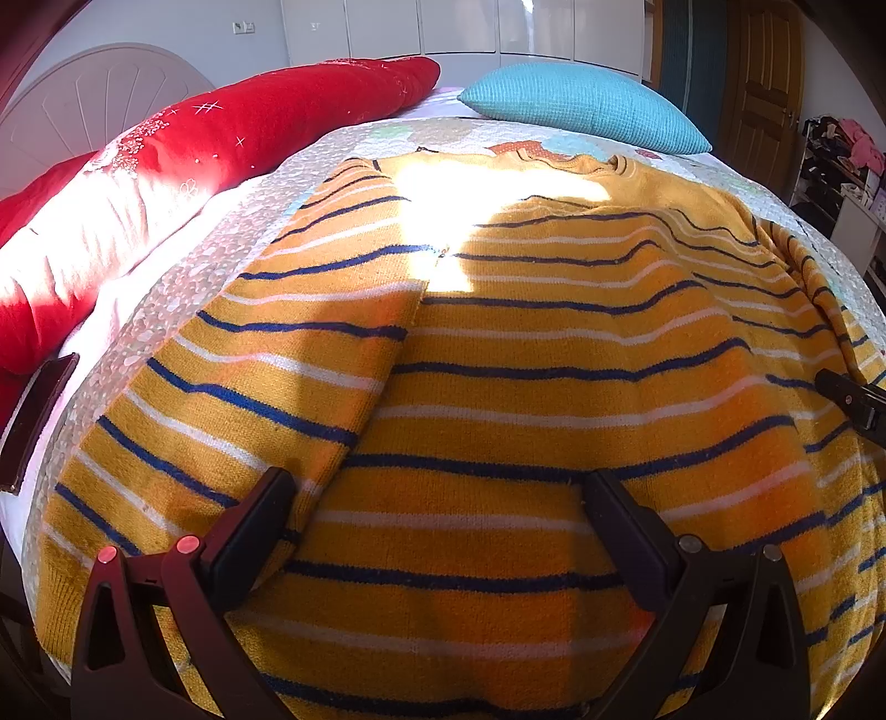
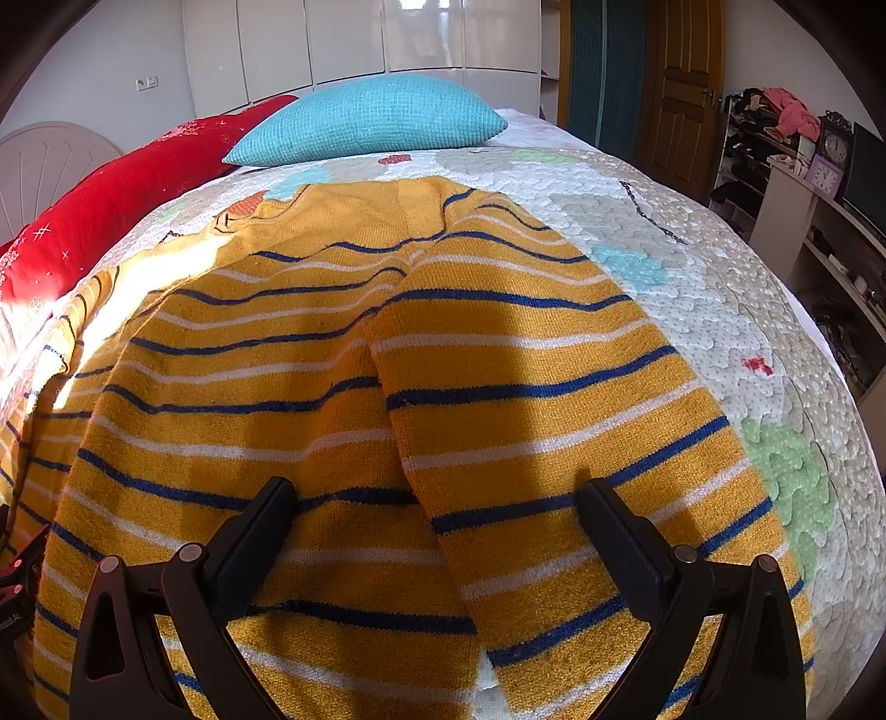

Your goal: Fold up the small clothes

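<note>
Both fisheye views sit low and close over the striped sweater [image 1: 498,387] on the bed, each looking forward along its own fingers toward the far wall of white cupboards [image 1: 470,27]. The left hand-held gripper [image 1: 437,498] camera looks over the sweater's left sleeve and body, with the red bolster [image 1: 221,133] along its left edge. The right hand-held gripper [image 2: 437,504] camera looks over the right sleeve, with the patterned quilt [image 2: 720,310] and shelves [image 2: 819,221] to its right. Both share the sweater's middle, the turquoise cushion [image 2: 371,119], the cupboards and the wooden door [image 2: 684,83]
</note>
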`<state>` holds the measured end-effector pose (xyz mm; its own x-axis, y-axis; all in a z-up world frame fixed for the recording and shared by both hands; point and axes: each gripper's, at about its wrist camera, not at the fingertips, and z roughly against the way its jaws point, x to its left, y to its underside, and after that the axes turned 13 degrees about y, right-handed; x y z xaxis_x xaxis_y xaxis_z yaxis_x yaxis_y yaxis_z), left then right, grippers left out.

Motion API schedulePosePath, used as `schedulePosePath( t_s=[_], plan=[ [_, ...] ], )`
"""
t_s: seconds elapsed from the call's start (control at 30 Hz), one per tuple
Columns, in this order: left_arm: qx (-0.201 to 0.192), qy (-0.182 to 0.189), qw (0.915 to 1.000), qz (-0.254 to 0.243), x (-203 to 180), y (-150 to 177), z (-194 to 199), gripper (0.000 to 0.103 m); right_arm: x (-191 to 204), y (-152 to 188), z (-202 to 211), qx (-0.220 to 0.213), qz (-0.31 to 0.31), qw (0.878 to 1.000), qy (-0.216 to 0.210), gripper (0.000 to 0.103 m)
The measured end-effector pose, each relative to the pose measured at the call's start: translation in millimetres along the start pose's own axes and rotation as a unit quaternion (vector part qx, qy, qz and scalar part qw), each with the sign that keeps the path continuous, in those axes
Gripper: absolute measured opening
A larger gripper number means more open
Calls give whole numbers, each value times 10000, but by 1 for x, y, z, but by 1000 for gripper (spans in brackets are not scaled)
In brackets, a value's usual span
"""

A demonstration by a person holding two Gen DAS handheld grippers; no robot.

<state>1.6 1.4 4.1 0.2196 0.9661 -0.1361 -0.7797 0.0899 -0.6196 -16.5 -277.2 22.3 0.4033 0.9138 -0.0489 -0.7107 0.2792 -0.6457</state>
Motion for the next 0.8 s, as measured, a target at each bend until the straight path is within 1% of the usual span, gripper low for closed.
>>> schedulePosePath(
  t_s=[0.3, 0.8],
  plan=[
    [87, -153, 9998, -99, -1, 0, -1, 103, 0, 0, 0, -3, 3, 10000, -3, 103],
    [58, -254, 9995, -197, -1, 2, 0, 103, 0, 0, 1, -5, 4, 10000, -5, 103]
  ],
)
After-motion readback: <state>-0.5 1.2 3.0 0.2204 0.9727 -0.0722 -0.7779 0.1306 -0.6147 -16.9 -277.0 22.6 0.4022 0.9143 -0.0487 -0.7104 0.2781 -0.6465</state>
